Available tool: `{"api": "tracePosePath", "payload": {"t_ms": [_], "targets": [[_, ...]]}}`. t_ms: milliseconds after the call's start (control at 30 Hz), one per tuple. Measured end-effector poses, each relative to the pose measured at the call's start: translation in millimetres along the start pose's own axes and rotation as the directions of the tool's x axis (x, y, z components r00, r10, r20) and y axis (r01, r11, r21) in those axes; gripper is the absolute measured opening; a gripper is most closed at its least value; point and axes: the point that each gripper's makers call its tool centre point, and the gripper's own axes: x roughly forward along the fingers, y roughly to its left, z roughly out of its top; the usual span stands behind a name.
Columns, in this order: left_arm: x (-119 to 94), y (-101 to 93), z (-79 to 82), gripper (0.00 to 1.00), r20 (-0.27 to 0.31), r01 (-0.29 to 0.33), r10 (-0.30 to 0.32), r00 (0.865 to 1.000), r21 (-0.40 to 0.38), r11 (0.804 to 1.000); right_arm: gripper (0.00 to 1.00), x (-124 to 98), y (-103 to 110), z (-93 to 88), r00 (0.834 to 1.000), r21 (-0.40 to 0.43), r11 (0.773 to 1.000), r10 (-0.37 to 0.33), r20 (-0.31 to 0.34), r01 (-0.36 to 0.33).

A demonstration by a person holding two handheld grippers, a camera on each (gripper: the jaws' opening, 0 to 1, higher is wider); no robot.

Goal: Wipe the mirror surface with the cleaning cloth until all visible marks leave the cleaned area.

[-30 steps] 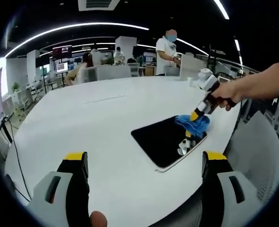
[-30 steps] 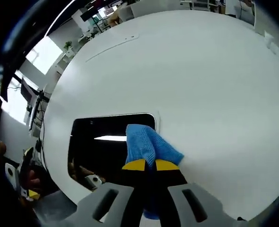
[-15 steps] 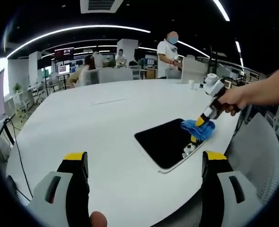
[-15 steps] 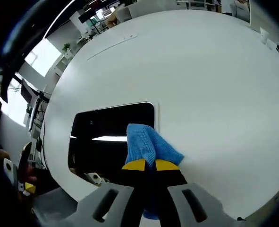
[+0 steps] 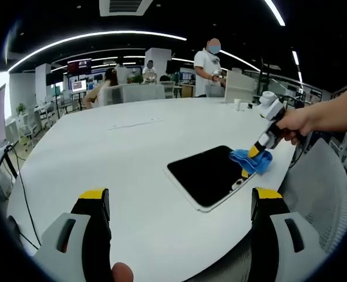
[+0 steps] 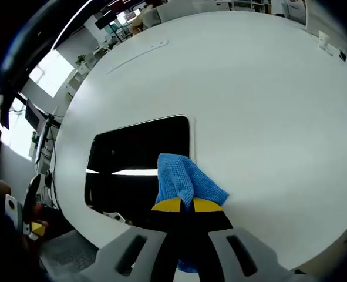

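A dark rectangular mirror (image 5: 211, 174) (image 6: 132, 161) lies flat on the white table (image 5: 103, 153) near its right edge. My right gripper (image 5: 259, 148) (image 6: 184, 205) is shut on a blue cleaning cloth (image 5: 251, 160) (image 6: 184, 181), which rests on the mirror's near right corner, partly over its rim. A hand holds that gripper from the right in the left gripper view. My left gripper (image 5: 179, 200) stands open above the table's front edge, well short of the mirror, with nothing between its jaws.
The big white round table (image 6: 267, 106) stretches far beyond the mirror. A mesh chair (image 5: 317, 188) stands at the table's right edge. People and desks fill the room at the back, one person (image 5: 209, 64) standing behind the table.
The right gripper has drawn the blue cloth across the mirror toward its right end and rim. The left gripper has kept still.
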Motion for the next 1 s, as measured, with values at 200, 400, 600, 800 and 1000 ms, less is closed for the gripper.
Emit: {"api": "tracePosePath", "payload": {"t_ms": [200, 400, 600, 800, 1000], "targets": [[5.3, -4.0, -6.3, 0.99, -0.024, 0.017, -0.017, 1.000, 0.004, 1.000, 0.00, -2.2, -1.5, -6.1, 1.000, 0.004, 1.000, -0.002, -0.018, 0.002], [8.4, -5.6, -6.0, 0.99, -0.030, 0.021, -0.021, 0.999, 0.008, 1.000, 0.00, -4.3, 0.1, -10.3, 1.000, 0.024, 1.000, -0.007, -0.017, 0.007], [9.1, -4.8, -4.3, 0.99, -0.031, 0.032, -0.031, 0.999, 0.020, 0.999, 0.00, -5.4, 1.2, -10.6, 1.000, 0.026, 1.000, -0.010, -0.024, 0.010], [5.8, -3.6, -5.3, 0.99, -0.036, 0.043, -0.043, 0.998, 0.013, 0.999, 0.00, -6.1, 4.1, -7.9, 1.000, 0.025, 1.000, -0.009, -0.022, 0.009], [2.0, -1.4, -10.2, 0.99, -0.040, 0.036, -0.037, 0.999, -0.023, 0.999, 0.00, -2.8, 15.1, -9.1, 1.000, 0.024, 1.000, 0.011, -0.024, -0.011]]}}
